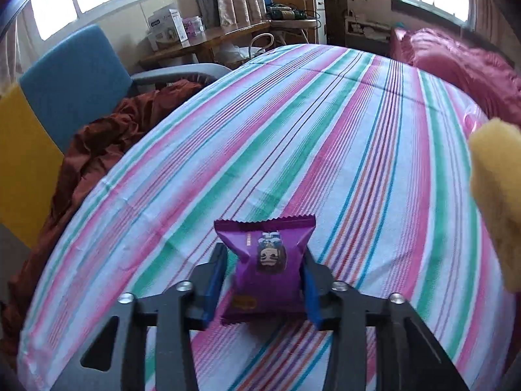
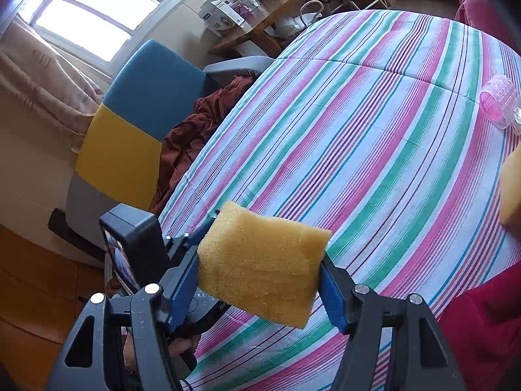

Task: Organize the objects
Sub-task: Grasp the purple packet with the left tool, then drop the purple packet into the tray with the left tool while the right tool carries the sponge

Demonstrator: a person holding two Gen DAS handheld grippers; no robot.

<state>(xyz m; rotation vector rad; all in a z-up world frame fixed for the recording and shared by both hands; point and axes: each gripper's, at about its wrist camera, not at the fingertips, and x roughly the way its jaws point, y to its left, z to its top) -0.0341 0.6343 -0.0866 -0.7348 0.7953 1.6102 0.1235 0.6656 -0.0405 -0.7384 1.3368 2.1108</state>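
Both tools are loaded over the bed (image 1: 325, 137), which is covered in a striped sheet, so I read this as mid-sort: each item is lifted clear of the sheet to be carried somewhere, though no bin or target pile shows in either view. The left hand-held gripper (image 1: 264, 280) has its blue pads pressed on both sides of a purple snack packet (image 1: 265, 270); the jaws stand fairly close together, clamped on the packet's pinched waist, with its crimped top edge sticking out forward past the fingertips. I judge the side grip was chosen because the packet is puffy and soft; squeezing the middle keeps it from slipping. The packet appears to hang just above the sheet rather than rest on it, but I cannot tell for sure. The right hand-held gripper (image 2: 260, 270) holds a yellow sponge (image 2: 260, 264) edge to edge, jaws about half apart, pads dented slightly into the foam; the sponge is in the air, over the bed's near corner. A pink plastic cup (image 2: 496, 101) lies on its side on the sheet, well apart from both tools, and looks untouched. A blue and yellow chair (image 2: 140, 114) with a brown cloth (image 2: 195, 133) on it stands beside the bed.
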